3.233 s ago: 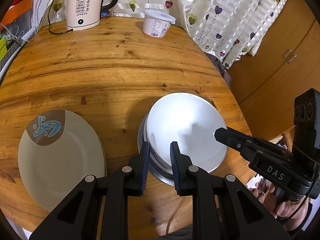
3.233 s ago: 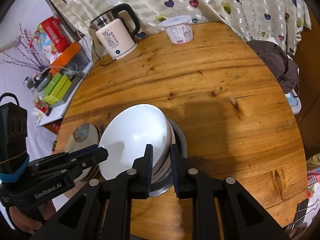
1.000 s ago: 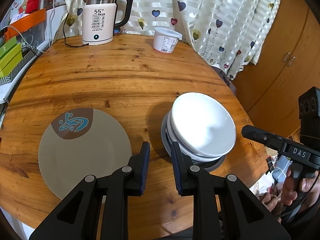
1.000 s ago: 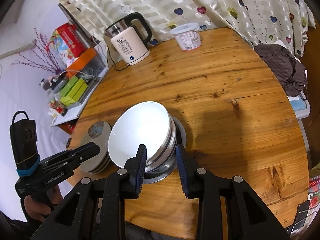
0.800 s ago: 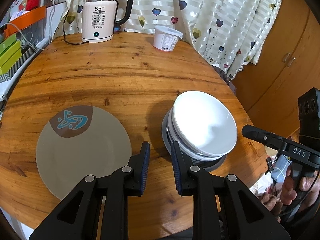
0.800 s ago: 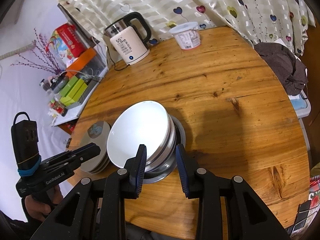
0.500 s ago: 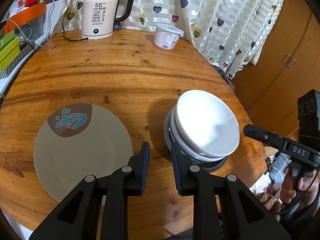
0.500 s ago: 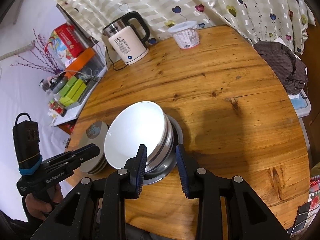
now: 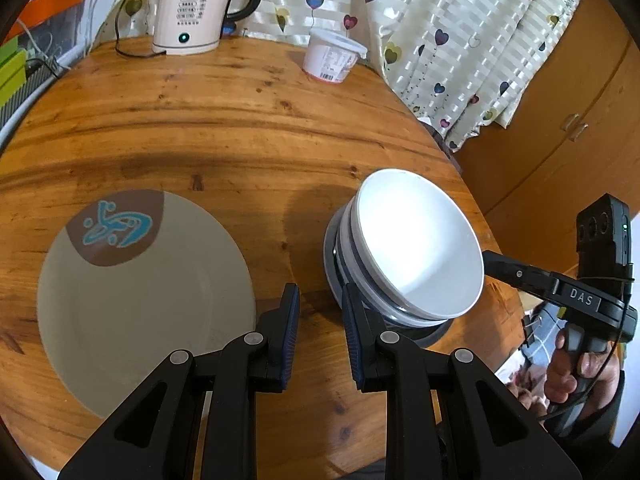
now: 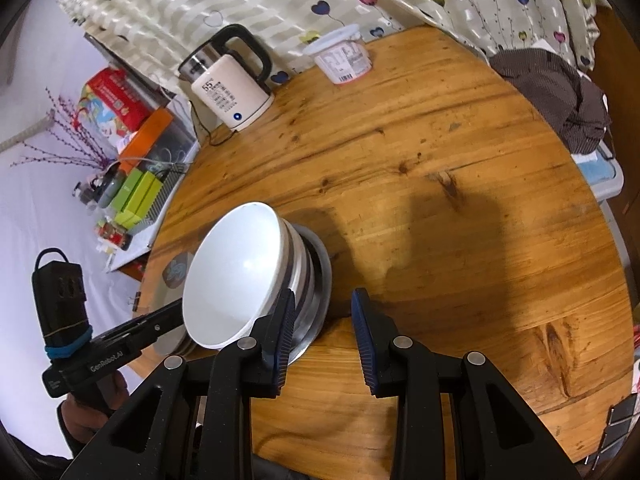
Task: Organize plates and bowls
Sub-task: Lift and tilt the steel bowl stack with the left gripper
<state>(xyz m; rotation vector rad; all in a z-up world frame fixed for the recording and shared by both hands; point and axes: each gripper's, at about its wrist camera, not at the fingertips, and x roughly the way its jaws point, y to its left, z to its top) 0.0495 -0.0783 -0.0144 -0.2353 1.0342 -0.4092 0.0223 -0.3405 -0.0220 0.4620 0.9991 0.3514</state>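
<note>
On the round wooden table [image 9: 248, 128], the bowls [image 9: 416, 240] stand stacked near the right edge, white ones nested on a grey metal one at the bottom; the exact count of white bowls cannot be told. One beige plate [image 9: 144, 300] lies at the near left, well apart from the stack, with bare wood between them. From the right wrist view more plates seem to lie under it. The whole far half is open up to one kettle [image 9: 192, 8] and one tub [image 9: 332, 58] at the far edge. The left gripper [image 9: 318, 316] hangs over the gap, narrowly parted and empty. The right gripper [image 10: 322, 328] is parted wider, empty, just right of the stack.
</note>
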